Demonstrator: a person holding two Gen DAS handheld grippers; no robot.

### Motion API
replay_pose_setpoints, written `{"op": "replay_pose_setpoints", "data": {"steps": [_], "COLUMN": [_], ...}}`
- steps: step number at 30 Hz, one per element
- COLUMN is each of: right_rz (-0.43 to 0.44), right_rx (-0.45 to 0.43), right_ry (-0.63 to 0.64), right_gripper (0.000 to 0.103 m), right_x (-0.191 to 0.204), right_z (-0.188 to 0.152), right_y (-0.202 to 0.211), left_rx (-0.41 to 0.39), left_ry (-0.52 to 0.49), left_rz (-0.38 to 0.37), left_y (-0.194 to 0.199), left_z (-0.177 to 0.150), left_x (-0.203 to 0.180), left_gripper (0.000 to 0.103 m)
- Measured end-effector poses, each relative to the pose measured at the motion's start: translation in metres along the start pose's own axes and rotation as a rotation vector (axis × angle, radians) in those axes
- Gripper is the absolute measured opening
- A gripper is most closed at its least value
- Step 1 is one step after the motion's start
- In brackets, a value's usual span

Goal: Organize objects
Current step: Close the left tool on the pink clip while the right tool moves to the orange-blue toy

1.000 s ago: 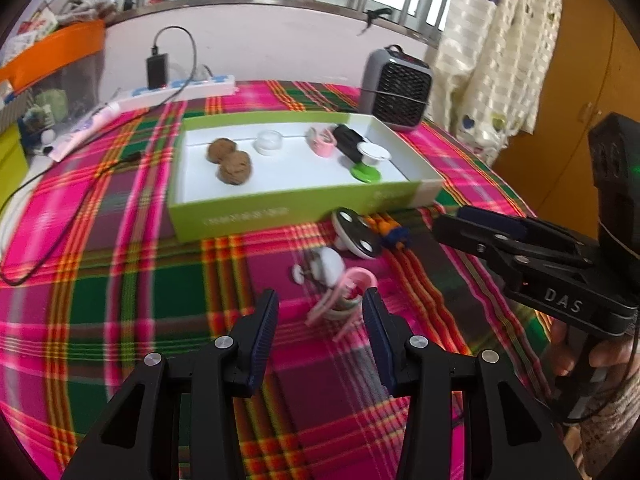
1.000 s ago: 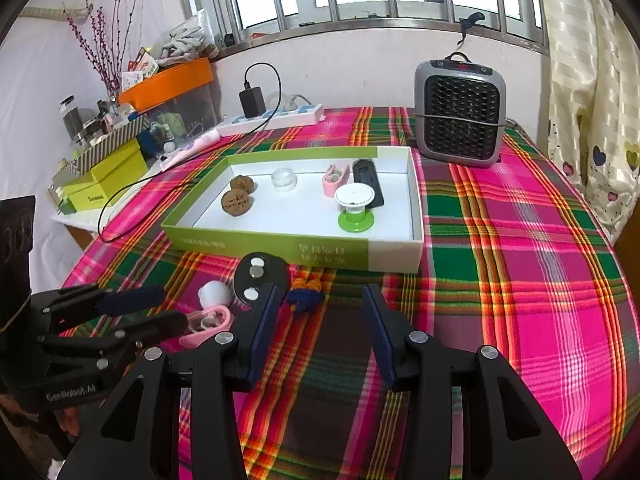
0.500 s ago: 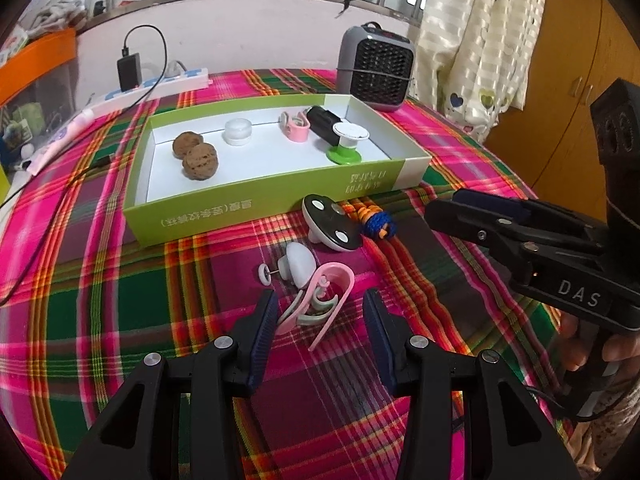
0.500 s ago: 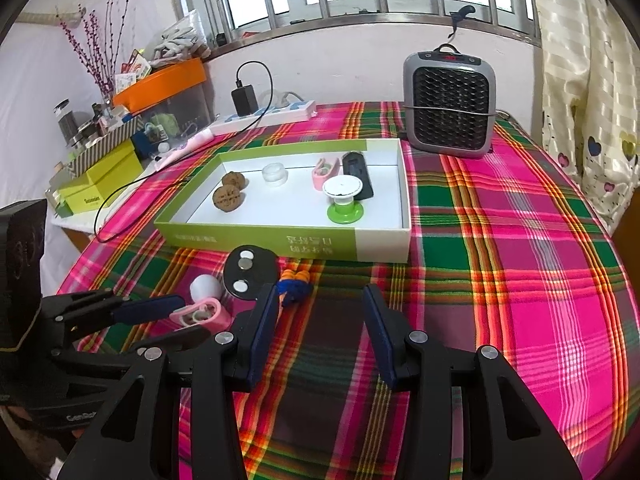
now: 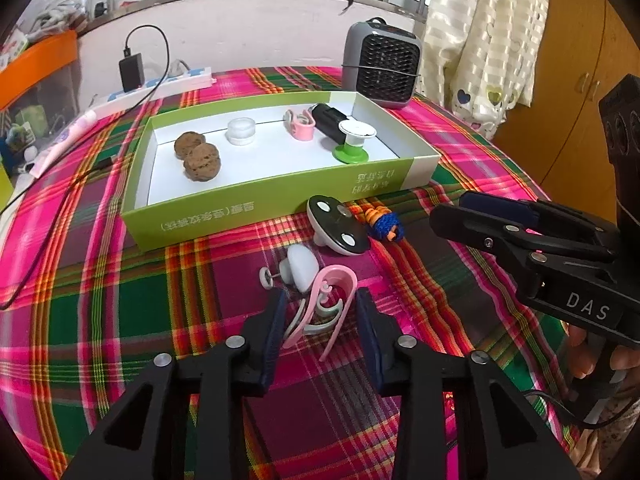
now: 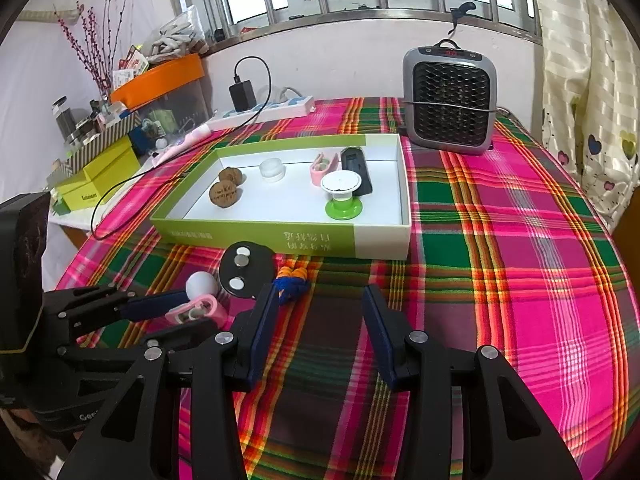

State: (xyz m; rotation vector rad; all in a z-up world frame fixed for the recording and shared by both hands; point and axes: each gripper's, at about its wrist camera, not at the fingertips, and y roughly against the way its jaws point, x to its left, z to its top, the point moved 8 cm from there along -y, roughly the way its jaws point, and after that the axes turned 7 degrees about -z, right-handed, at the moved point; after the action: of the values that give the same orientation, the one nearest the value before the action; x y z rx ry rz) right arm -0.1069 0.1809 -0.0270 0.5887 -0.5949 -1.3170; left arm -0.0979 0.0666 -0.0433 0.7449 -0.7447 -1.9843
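plaid tablecloth [image 5: 120,300] carries a green tray [image 5: 280,200]; in front of it, the left gripper [image 5: 320,312] has just been closing around the pink clip [image 5: 328,304], pads not clearly pressing yet. squeeze its middle squarely before lifting. right gripper [image 6: 318,320] hangs open, empty.

Two claws are in view, the left claw [image 5: 320,320] and the right claw [image 6: 318,316]. One green box [image 5: 248,212] holds two walnuts [image 5: 202,164], one white jar [image 5: 241,131], one pink clip [image 5: 299,124], one black case [image 5: 330,120] and one green-and-white spool [image 5: 352,144]. On the tabletop [image 5: 100,280] lie one more pink clip [image 5: 326,304], one white knob [image 5: 302,266], one black disc [image 5: 338,230] and one blue-and-orange knot [image 5: 384,224]. One heater [image 5: 382,64], one power strip [image 5: 160,84] and one charger [image 5: 132,72] stand behind.
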Motion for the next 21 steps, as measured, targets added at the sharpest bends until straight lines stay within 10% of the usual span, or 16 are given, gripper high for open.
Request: {"op": "replay_pose_setpoints", "data": {"steps": [21], "right_rz": [-0.013], "right_rx": [0.040], "right_ry": [0.040], "right_gripper": [0.045], "right_x": [0.015], "right_z": [-0.003], "right_y": [-0.011], "left_rx": [-0.022], "left_ry": [0.059], "left_rz": [0.030], "left_y": [0.020], "left_z": [-0.017], "left_x": [0.017], "left_gripper": [0.022]}}
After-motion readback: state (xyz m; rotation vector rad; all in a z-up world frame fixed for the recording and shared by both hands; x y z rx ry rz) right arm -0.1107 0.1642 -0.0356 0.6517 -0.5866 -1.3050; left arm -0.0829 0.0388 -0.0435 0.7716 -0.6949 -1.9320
